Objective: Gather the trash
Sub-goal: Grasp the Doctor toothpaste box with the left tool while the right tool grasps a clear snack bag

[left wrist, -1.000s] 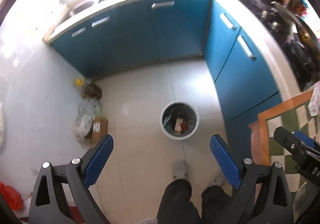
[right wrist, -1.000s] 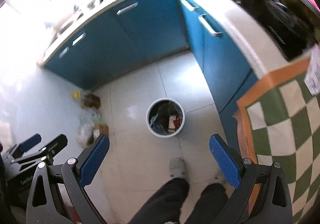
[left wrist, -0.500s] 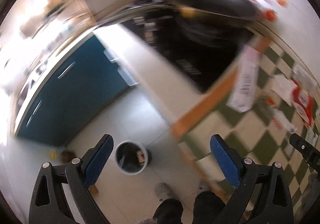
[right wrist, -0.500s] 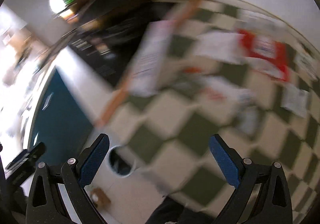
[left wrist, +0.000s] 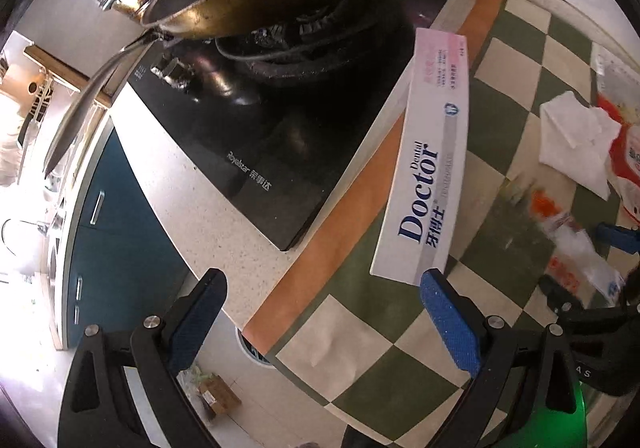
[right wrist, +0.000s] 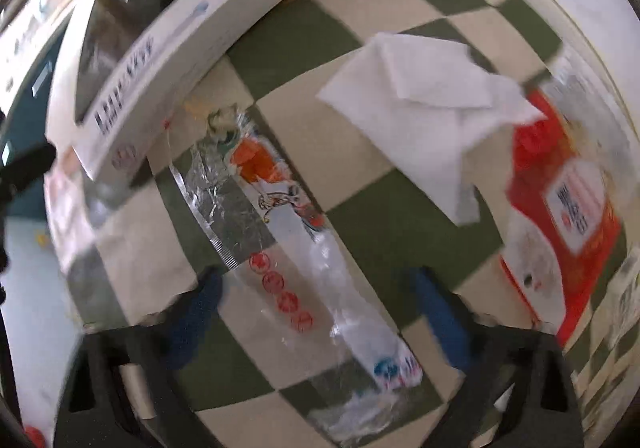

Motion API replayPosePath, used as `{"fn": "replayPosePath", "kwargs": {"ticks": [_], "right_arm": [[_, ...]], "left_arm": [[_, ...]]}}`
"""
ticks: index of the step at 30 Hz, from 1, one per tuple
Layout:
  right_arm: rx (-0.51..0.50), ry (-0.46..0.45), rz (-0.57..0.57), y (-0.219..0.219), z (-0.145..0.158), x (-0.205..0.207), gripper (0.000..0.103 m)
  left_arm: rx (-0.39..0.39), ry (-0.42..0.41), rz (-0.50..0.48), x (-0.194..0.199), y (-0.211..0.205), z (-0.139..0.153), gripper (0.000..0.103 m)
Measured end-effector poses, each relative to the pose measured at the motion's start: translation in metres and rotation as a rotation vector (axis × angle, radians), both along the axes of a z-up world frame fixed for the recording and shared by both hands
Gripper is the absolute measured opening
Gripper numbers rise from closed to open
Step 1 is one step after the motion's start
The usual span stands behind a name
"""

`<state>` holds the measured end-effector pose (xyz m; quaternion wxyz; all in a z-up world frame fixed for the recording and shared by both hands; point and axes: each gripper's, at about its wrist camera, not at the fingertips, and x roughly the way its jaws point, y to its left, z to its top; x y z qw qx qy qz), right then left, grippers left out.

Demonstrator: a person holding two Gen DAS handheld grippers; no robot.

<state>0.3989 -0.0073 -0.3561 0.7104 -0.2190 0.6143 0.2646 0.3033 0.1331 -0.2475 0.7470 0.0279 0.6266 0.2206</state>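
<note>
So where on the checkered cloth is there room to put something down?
The near corner of the checkered cloth, below the toothpaste box, is bare. Farther right it is crowded: the clear wrapper, white tissue and red packet lie close together.

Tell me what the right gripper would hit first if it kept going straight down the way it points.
Most likely the clear plastic wrapper lying on the checkered cloth: it runs between the right gripper's open jaws, which have just been closing. The picture is blurred, so depth is unsure.

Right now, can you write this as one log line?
left gripper: open, by white toothpaste box | right gripper: open, closing over clear plastic wrapper
</note>
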Motion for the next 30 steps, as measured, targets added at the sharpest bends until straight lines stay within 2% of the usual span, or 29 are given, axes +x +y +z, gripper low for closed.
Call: {"fn": "replayPosePath", "kwargs": {"ticks": [1, 2, 4, 10, 12, 13, 15, 21, 30], "right_arm": [[0.014, -0.017, 0.0, -0.001, 0.002, 0.001, 0.07], [0.029, -0.04, -0.025, -0.006, 0.006, 0.003, 0.044], [0.042, -0.031, -0.079, -0.016, 0.007, 0.009, 0.003], [0.172, 0.035, -0.334, -0.074, 0.008, 0.025, 0.003], [0.199, 0.042, -0.391, -0.09, 0.009, 0.026, 0.003], [0.21, 0.041, -0.417, -0.097, 0.008, 0.026, 0.003], [0.214, 0.04, -0.438, -0.104, 0.006, 0.024, 0.003], [0.221, 0.026, -0.48, -0.1, 0.014, 0.016, 0.003], [0.28, -0.001, -0.459, -0.1, 0.064, -0.023, 0.002]], "left_arm": [[-0.002, 0.003, 0.002, 0.002, 0.001, -0.001, 0.099], [-0.002, 0.005, 0.004, 0.005, 0.0, -0.002, 0.099], [-0.017, 0.006, 0.001, 0.015, -0.001, -0.005, 0.099], [-0.087, 0.019, -0.053, 0.054, -0.011, -0.019, 0.099], [-0.145, 0.036, -0.07, 0.068, -0.015, -0.03, 0.097], [-0.18, 0.046, -0.073, 0.074, -0.017, -0.036, 0.093], [-0.227, 0.055, -0.069, 0.081, -0.02, -0.043, 0.046], [-0.216, 0.015, -0.07, 0.074, -0.025, -0.035, 0.045], [-0.198, -0.104, -0.051, 0.007, -0.021, 0.014, 0.043]]}}
